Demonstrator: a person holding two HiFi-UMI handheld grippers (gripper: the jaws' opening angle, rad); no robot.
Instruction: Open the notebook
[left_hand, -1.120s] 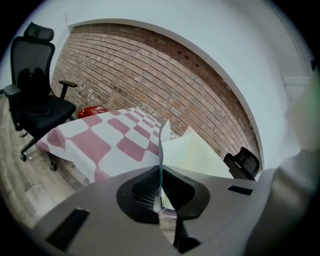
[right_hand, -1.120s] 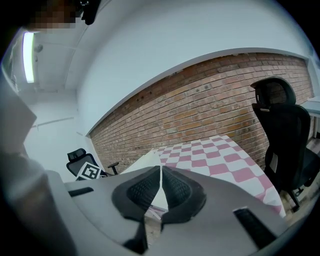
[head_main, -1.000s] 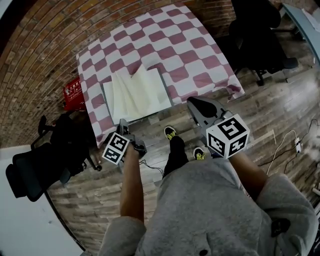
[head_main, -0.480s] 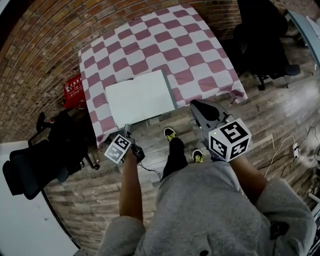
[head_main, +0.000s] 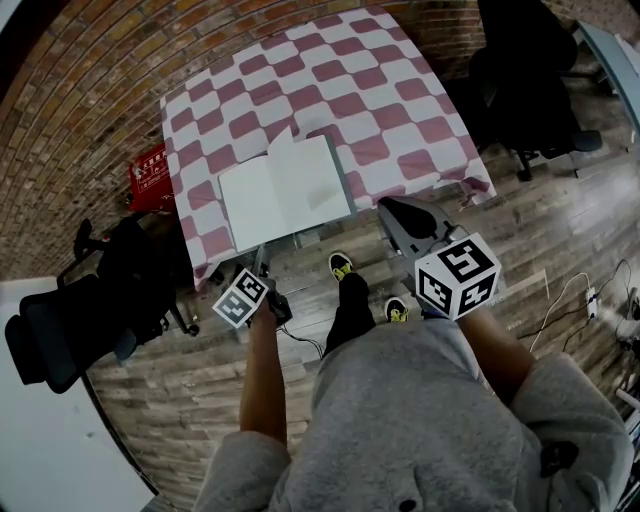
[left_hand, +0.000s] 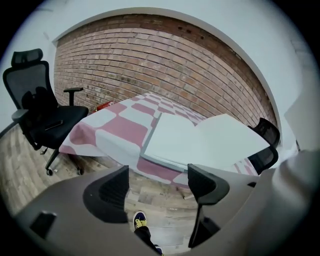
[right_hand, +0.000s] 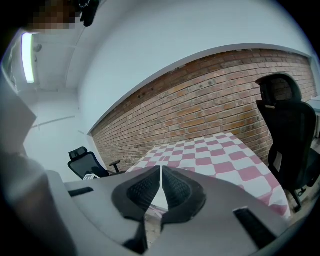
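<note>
Since a second ago the notebook (head_main: 285, 190) has gone from fanning pages to lying open near the front edge of the checked tabletop (head_main: 330, 80), one leaf standing up by the spine, and the left gripper (head_main: 262, 262) has dropped below that edge. Its fingers (left_hand: 112, 192) are spreading wide with nothing between them, only floor (left_hand: 155, 197) and a shoe (left_hand: 140, 220) beyond. Off the same edge hangs the right gripper (head_main: 395, 210), fingers (right_hand: 142, 192) pressed together, empty
</note>
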